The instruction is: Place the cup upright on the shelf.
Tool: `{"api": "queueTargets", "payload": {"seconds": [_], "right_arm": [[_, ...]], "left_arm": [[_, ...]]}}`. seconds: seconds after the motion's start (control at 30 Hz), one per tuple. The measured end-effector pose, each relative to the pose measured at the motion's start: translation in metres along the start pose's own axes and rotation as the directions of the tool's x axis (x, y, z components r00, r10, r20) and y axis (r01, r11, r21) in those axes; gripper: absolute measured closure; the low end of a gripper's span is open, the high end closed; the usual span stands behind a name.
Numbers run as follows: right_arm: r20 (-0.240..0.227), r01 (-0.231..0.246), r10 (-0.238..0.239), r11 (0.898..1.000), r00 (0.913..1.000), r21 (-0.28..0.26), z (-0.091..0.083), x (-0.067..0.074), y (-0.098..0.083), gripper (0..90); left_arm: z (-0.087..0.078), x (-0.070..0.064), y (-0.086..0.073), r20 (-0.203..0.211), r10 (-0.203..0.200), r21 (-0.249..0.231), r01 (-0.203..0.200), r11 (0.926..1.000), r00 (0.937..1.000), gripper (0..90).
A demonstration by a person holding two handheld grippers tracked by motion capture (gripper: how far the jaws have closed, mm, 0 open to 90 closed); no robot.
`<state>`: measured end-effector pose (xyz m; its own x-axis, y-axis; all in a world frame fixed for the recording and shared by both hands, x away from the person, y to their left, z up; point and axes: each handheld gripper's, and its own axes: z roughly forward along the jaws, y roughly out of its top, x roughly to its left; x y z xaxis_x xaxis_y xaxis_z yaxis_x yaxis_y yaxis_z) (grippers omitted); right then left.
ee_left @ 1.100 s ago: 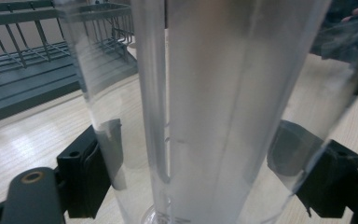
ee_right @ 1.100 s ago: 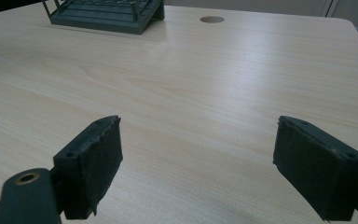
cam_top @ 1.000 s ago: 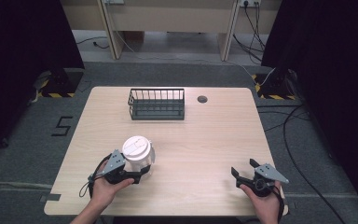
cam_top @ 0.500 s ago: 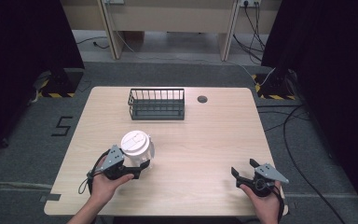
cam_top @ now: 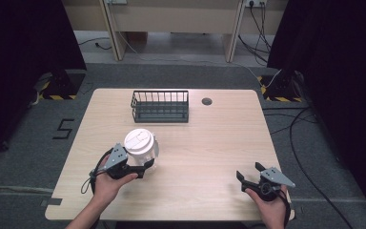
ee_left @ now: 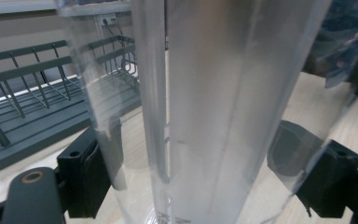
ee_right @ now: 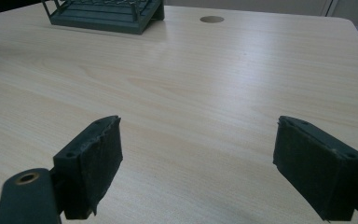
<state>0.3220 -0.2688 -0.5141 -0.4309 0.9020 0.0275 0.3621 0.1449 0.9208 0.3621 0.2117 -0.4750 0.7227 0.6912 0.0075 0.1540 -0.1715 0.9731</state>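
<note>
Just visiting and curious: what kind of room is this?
Probably a lab or recording studio: a light wooden table ringed by black curtains, loose cables on the grey floor, and yellow-black hazard tape at stand feet.

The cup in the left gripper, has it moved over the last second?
Yes. The cup, held in the left gripper, has shifted slightly toward the table's left edge, judged against the fixed wire basket. The shift is small.

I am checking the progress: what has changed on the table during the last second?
The left gripper, shut on the clear cup, carried it slightly toward the wire basket. The right gripper stayed open at the near right of the table; the basket did not move.
</note>
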Motion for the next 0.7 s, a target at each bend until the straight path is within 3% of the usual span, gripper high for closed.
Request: {"api": "queueTargets", "payload": {"seconds": [0.7], "right_arm": [[0.001, -0.002, 0.002, 1.0, 1.0, 0.001, 0.0, 0.0, 0.0, 16.0]], "left_arm": [[0.006, 0.014, 0.018, -0.033, -0.002, -0.025, 0.001, 0.9997, 0.9994, 17.3]]}}
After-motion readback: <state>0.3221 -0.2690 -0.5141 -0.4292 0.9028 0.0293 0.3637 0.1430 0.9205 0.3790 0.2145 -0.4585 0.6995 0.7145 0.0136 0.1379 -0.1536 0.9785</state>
